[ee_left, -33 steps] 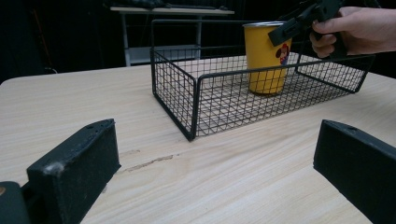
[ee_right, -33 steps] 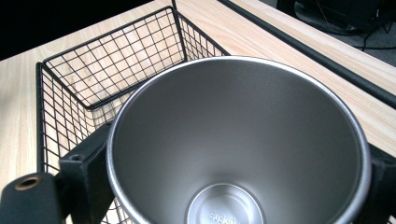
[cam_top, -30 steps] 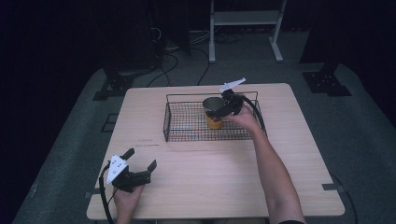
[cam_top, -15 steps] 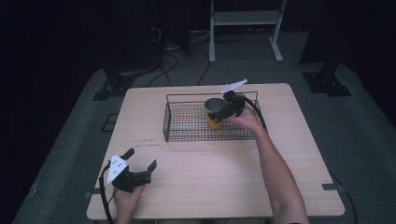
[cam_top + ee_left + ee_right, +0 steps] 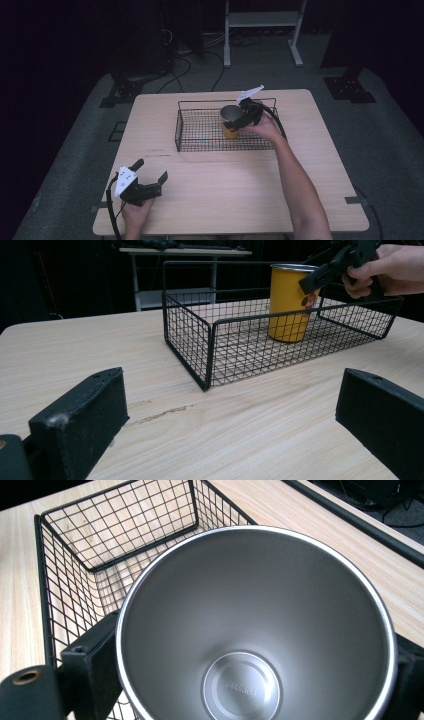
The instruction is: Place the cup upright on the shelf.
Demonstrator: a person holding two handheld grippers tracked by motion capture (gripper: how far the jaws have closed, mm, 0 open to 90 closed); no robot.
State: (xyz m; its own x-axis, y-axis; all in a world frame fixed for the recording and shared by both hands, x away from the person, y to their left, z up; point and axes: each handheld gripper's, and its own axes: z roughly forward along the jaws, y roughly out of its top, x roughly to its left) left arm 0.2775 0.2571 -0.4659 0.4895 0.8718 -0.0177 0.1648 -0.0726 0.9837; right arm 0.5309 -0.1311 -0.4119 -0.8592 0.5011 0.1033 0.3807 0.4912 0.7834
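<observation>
Left claw lower left of frame, jaws apart, idle on table. Farther back, right claw clamped on yellow cup, upright inside wire basket at centre. Cup seems set down; release likely left.

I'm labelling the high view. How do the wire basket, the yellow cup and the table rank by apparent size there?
1. table
2. wire basket
3. yellow cup, standing upright in the basket with the right gripper at its rim

The gaps are wide, so nearness to the camera doesn't blur the order.
</observation>
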